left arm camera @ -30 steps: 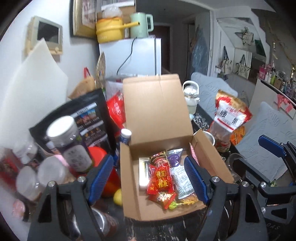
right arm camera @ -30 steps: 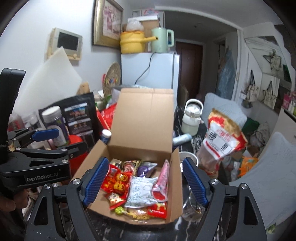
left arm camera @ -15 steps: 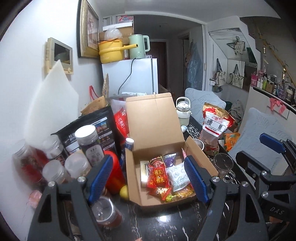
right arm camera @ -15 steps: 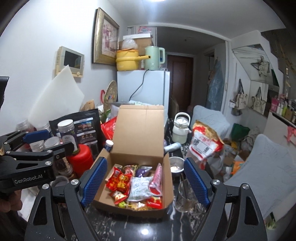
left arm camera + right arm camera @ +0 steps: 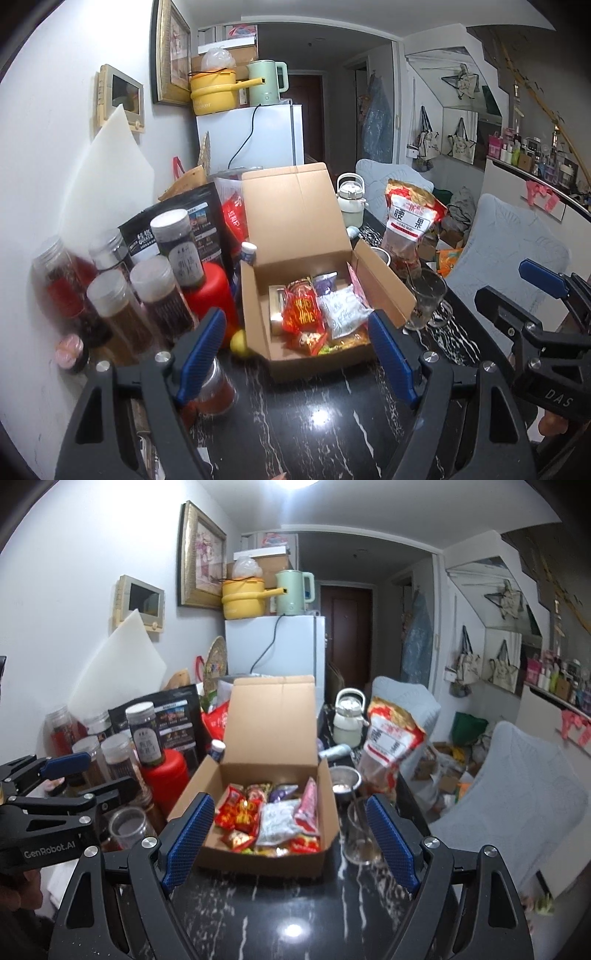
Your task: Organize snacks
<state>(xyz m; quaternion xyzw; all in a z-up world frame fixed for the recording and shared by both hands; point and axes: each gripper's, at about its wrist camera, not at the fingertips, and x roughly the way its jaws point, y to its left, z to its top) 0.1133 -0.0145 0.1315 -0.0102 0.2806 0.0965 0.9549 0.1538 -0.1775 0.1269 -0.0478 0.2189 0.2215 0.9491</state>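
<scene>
An open cardboard box point(image 5: 384, 291) point(image 5: 258, 864) with its lid standing up sits on the black marble table point(image 5: 314, 424) point(image 5: 291, 915). Several snack packets lie inside, among them a red packet point(image 5: 301, 314) point(image 5: 236, 810) and a white one point(image 5: 341, 308) point(image 5: 275, 821). My left gripper point(image 5: 297, 356) is open and empty, held back from the box's near edge. My right gripper point(image 5: 290, 840) is open and empty too, just short of the box front. Each gripper appears at the side of the other's view.
Left of the box stand several lidded jars point(image 5: 110, 295) point(image 5: 146, 734), a red canister point(image 5: 212, 291) and a black bag point(image 5: 181, 218). A glass mug point(image 5: 424, 299) point(image 5: 360, 830), a steel cup point(image 5: 343, 779), a white kettle point(image 5: 351, 205) and a big red-and-white snack bag point(image 5: 408, 225) point(image 5: 388, 746) are right.
Both grippers have drawn back from the box, which now looks smaller and farther away. More of the dark table shows in front. Jaws stay open and empty.
</scene>
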